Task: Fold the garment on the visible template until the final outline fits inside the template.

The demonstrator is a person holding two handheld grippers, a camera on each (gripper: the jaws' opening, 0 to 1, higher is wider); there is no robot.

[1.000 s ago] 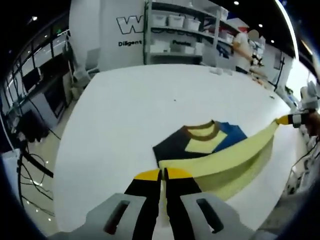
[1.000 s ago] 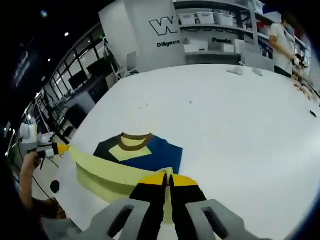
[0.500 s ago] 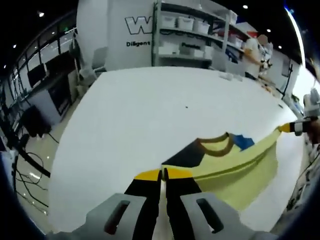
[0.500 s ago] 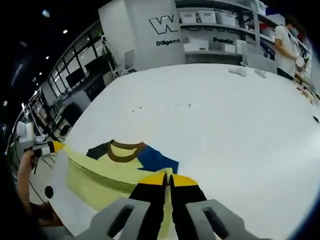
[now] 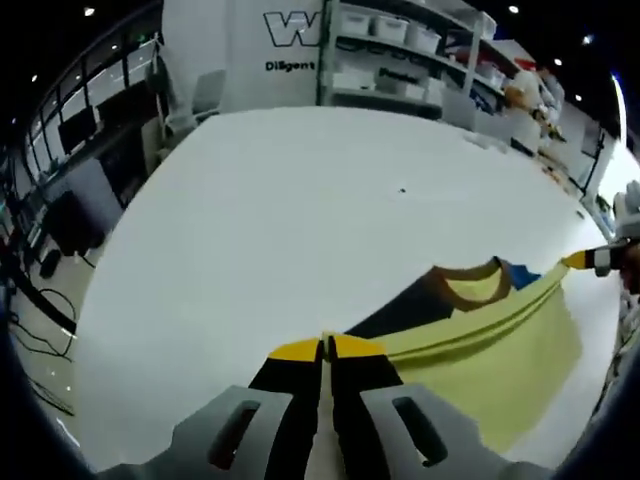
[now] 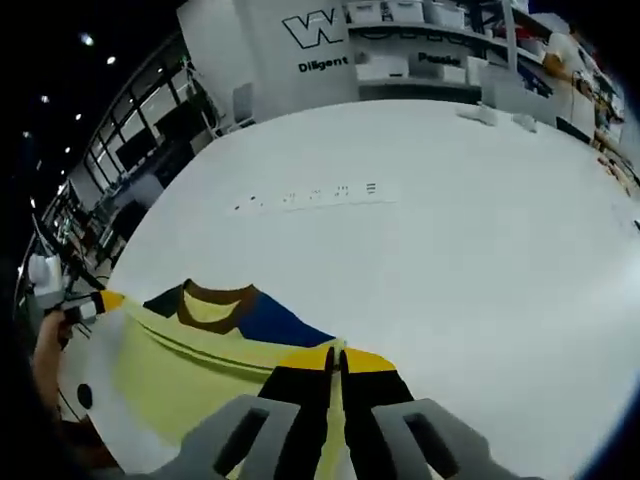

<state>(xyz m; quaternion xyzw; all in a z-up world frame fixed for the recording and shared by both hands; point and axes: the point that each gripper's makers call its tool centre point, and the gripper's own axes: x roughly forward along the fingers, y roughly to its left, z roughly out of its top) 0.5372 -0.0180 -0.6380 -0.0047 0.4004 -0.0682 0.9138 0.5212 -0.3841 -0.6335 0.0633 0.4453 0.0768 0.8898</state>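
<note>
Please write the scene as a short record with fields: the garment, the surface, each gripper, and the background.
garment: yellow shirt with a brown collar, black and blue parts, lower edge lifted and stretched between both grippers
surface: white table
left gripper: shut on the shirt edge
right gripper: shut on the shirt edge
background: shelves with boxes, wall with letters

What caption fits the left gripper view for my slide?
Left gripper, jaws shut on the yellow garment, stretches its edge across the white table toward the right gripper.

Left tongs (image 5: 325, 347) pinch the yellow garment (image 5: 480, 345).
</note>
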